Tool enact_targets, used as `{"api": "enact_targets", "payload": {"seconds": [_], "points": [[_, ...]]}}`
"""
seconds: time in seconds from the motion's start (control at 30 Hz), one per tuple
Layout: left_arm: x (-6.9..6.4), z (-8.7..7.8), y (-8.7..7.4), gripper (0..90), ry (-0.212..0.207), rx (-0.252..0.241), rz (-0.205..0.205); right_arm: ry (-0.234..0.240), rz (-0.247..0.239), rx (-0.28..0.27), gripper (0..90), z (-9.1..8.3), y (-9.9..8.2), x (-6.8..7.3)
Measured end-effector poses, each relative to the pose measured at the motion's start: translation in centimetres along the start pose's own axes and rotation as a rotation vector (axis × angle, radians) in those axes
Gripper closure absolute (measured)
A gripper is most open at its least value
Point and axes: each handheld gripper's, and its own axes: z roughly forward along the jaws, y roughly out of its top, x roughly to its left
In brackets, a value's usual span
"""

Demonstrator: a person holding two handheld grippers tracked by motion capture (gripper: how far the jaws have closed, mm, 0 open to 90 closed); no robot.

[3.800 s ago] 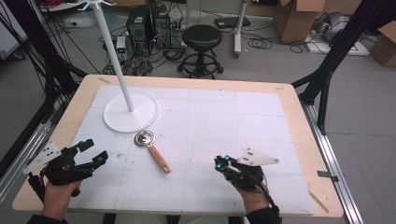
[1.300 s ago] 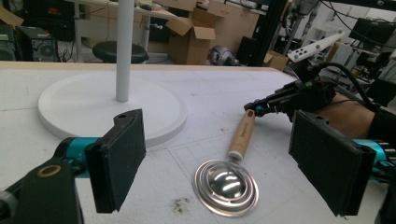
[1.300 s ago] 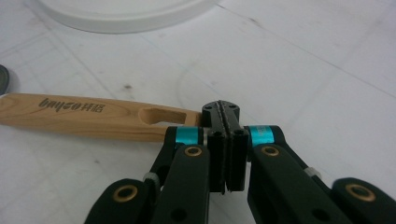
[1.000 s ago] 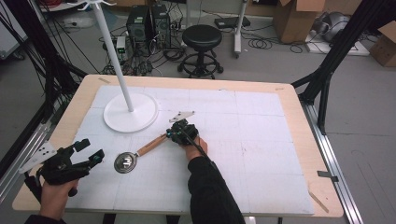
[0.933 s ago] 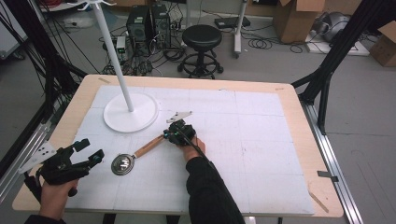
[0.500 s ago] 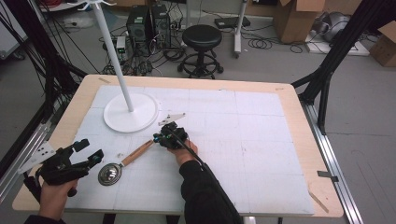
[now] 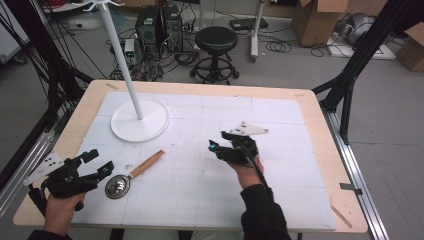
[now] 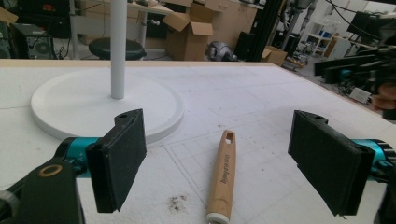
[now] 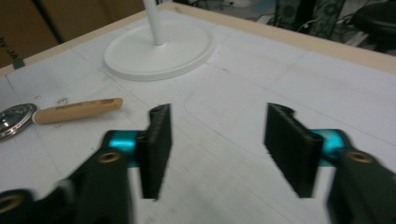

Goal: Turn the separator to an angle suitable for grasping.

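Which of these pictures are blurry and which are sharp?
Right gripper view: motion-smeared, the right gripper bodies soft at the bottom corners. Left gripper view: crisp on the wooden handle of the metal strainer. High view: evenly lit, sharp.

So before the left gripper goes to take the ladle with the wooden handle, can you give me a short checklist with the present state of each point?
1. Left gripper fingers open with nothing between the pads: ok.
2. Ladle lies flat on the white mat, free of any grip: ok.
3. Wooden handle lies in front of the left gripper, between the lines of its fingers: ok.
4. Right gripper is away from the ladle; its fingers have just been opening and hold nothing: ok.
5. White stand base is apart from the handle tip: ok.
6. Whether the metal bowl will tip when the handle rises: cannot tell.
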Motion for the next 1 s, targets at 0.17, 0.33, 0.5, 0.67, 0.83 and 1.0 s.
{"api": "enact_targets", "payload": {"seconds": [0.17, 0.33, 0.5, 0.67, 0.83, 1.0], "points": [[-0.1, 0.3, 0.0, 21.3, -0.005, 0.018, -0.007, -0.075, 0.017, -0.059, 19.2, -5.6, -2.1, -1.9], [-0.4, 0.6, 0.1, 21.1, -0.02, 0.016, 0.009, -0.15, 0.055, -0.101, 16.6, -9.9, -4.5, -3.3], [-0.4, 1.1, 0.2, 21.0, -0.028, 0.018, 0.011, -0.213, 0.082, -0.125, 16.3, -13.1, -6.4, -3.7], [-0.4, 1.0, 0.2, 21.0, -0.037, 0.013, 0.013, -0.27, 0.095, -0.159, 16.3, -15.7, -7.5, -3.5], [-0.2, 1.2, 0.3, 20.4, -0.042, 0.013, 0.008, -0.316, 0.109, -0.179, 16.3, -17.2, -8.1, -3.5], [-0.4, 1.3, 0.2, 18.2, -0.034, 0.015, 0.01, -0.341, 0.118, -0.165, 16.3, -17.4, -8.4, -3.9]]}}
